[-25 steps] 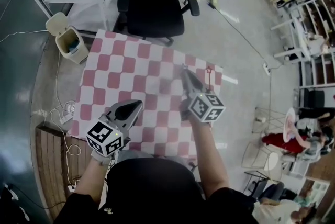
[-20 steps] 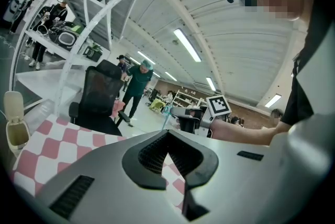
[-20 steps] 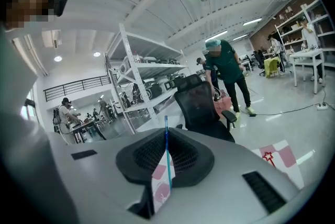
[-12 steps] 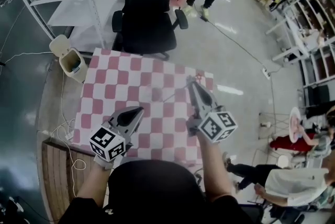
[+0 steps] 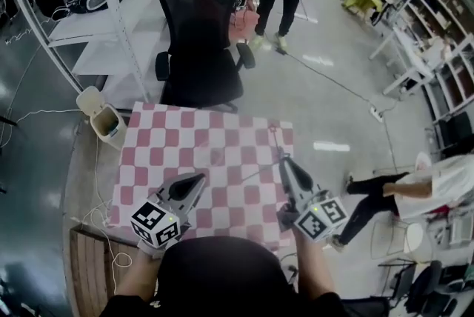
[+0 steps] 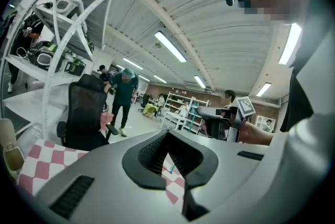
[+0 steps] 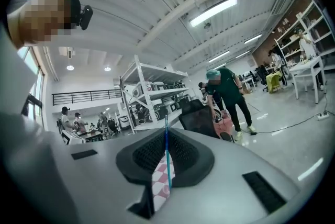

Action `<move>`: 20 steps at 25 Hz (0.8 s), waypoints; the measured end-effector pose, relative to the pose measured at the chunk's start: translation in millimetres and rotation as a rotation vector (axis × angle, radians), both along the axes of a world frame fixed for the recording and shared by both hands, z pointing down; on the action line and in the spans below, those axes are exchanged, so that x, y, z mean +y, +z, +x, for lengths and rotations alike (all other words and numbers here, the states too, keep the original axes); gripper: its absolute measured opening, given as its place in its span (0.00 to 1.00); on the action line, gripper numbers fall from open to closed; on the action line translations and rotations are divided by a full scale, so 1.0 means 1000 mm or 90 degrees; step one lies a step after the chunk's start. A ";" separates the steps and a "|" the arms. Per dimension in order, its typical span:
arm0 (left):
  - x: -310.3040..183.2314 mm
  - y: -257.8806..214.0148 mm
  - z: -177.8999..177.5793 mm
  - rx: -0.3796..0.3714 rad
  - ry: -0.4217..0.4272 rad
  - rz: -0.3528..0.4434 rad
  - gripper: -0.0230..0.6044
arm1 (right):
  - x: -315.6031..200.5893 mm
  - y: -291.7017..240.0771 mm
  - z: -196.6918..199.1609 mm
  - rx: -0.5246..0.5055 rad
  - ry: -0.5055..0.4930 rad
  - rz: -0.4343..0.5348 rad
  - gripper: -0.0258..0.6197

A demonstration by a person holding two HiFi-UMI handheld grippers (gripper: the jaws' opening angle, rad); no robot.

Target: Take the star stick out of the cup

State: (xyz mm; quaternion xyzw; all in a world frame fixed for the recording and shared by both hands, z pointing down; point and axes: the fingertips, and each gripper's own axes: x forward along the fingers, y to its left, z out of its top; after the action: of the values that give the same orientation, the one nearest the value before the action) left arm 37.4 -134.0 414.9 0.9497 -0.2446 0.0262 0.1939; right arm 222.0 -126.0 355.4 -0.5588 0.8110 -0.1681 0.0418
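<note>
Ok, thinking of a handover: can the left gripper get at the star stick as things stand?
Probably yes: nothing obvious stands between the left gripper and the star stick, which juts free beyond the right gripper's shut jaws. Its own jaws are together, though.

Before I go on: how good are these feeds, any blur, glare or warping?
Head view: heavy fisheye, room edges curve, right gripper slightly soft. Right gripper view: thin blue star stick sharp between the closed jaws; ceiling strip lights blown out. Left gripper view: left gripper in focus, corners dark.
</note>
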 end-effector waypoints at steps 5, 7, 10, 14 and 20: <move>0.012 -0.013 0.005 -0.006 0.007 0.012 0.10 | 0.035 -0.007 0.010 0.007 0.016 0.015 0.08; 0.015 -0.013 0.007 -0.010 0.011 0.014 0.10 | 0.043 -0.006 0.012 0.013 0.021 0.020 0.08; 0.021 -0.014 0.013 -0.012 0.019 0.015 0.10 | 0.054 -0.002 0.016 0.010 0.026 0.019 0.08; 0.029 -0.017 0.019 -0.013 0.027 0.018 0.10 | 0.063 0.000 0.016 0.001 0.030 0.020 0.08; 0.035 -0.017 0.024 -0.014 0.034 0.020 0.10 | 0.071 0.002 0.019 -0.005 0.041 0.021 0.08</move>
State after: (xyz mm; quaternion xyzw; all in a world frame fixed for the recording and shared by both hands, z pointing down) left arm 61.7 -99.5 397.9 0.9584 -0.2217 0.0382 0.1756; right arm 241.0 -55.5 357.4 -0.5832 0.7951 -0.1555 0.0598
